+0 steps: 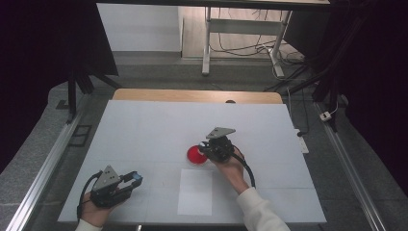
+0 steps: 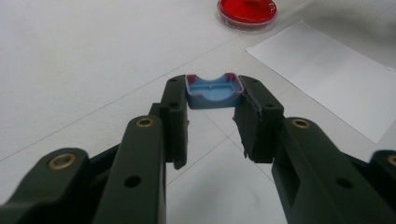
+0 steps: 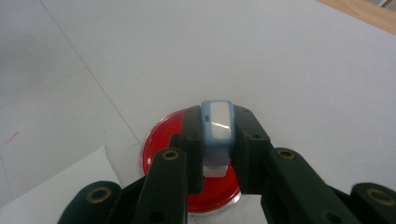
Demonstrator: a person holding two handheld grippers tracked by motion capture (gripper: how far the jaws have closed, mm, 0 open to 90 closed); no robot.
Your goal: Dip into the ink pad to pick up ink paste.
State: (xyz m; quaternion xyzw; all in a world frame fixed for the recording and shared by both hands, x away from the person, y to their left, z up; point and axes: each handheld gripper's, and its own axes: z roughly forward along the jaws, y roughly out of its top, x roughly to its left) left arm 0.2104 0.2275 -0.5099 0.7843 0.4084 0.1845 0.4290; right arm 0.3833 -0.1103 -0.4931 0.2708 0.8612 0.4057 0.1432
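This looks like a lab or recording room set up for tests. A bench covered in plain white sheeting stands between aluminium rails on a grey floor, with black curtains closing off both sides. Behind it a metal-framed desk has loose cables lying under it. On the bench sit a red-filled petri dish and a white paper sheet.
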